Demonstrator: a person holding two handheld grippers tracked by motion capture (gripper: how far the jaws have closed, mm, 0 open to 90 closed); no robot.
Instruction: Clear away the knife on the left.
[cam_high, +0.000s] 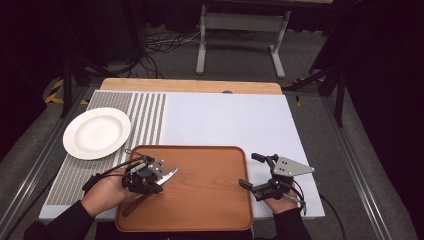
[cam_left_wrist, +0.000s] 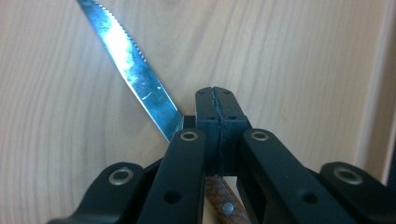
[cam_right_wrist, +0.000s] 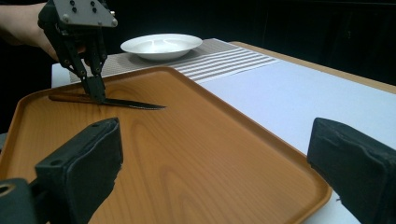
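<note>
Two grippers are working at the table (cam_high: 225, 120). Left gripper (cam_high: 159, 176) is standing over the near left part of the tray (cam_high: 210, 200), its jaws pressed together on the knife (cam_high: 167, 176) where blade meets handle. In the left gripper view the serrated blade (cam_left_wrist: 133, 74) is slanting up and to the left from the closed jaws, and the brown riveted handle (cam_left_wrist: 226, 205) is showing below them, over the tray's wood grain. In the right gripper view the knife (cam_right_wrist: 126, 103) is lying flat or nearly flat on the tray (cam_right_wrist: 187, 154), blade tip pointing toward the tray's middle, with the left gripper (cam_right_wrist: 96, 88) coming down on it from above.

Right gripper (cam_high: 250, 172) is resting at the tray's right rim, jaws spread wide and holding nothing; its own view is showing the two black pads far apart.

Plate (cam_high: 96, 132), white and empty, is sitting on the striped mat (cam_high: 145, 115) at the table's left, well apart from the knife.

No brand, label or writing is readable on any of these things.
</note>
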